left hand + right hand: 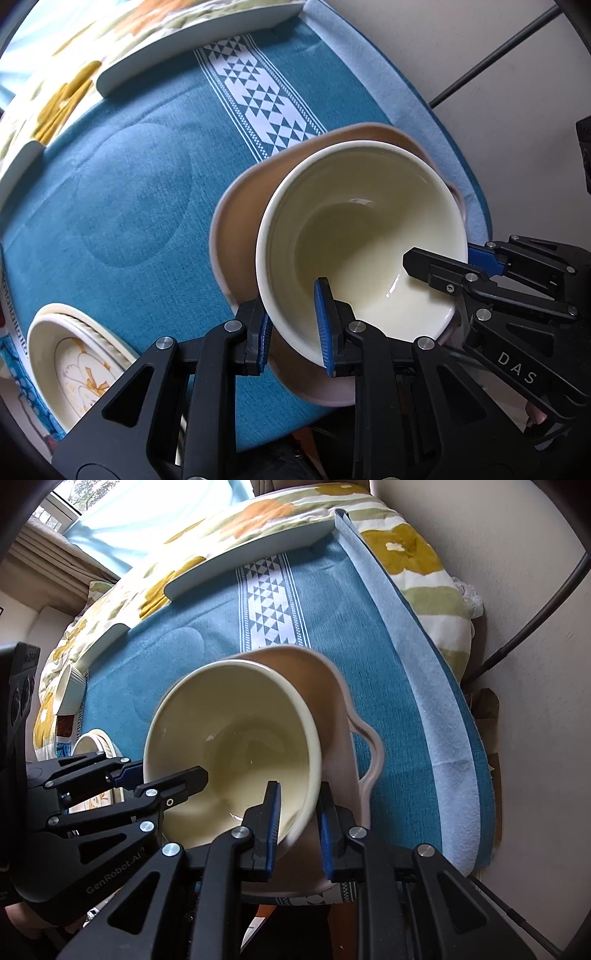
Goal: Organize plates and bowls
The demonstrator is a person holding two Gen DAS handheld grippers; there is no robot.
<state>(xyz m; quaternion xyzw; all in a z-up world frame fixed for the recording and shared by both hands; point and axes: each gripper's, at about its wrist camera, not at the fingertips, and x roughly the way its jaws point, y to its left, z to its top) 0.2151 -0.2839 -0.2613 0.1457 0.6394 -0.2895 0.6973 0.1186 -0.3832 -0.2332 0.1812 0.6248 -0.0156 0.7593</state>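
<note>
- The left gripper (295, 332) had its jaws closed on the near left rim of a cream bowl (365, 236), one blue pad inside the bowl and one outside.
- The right gripper (299, 823) had its jaws closed on the near right rim of the same bowl (229, 746), also with one pad on each side of the wall.
- The cream bowl was tilted and sat inside or just above a larger pink bowl (240, 229); it could not be told whether the two were touching.
- The pink bowl (332, 709) had a curved handle on its right side and was near the right edge of the teal cloth (147, 177).
- The teal cloth, with a white band of triangle pattern (266, 88), covered the worktop, and a light blue border (424, 686) ran along its right side.
- At the near left lay a stack of cream plates (74, 354), the top one showing a yellow drawing.
- At the far side, a white plate (207, 55) lay on the edge of the cloth, and another white plate (18, 166) was on the far left.
- In the right wrist view a small ribbed white cup (72, 690) stood at the left edge of the cloth.
- Behind the cloth there was a flowered fabric (406, 546) in yellow, orange and green.
</note>
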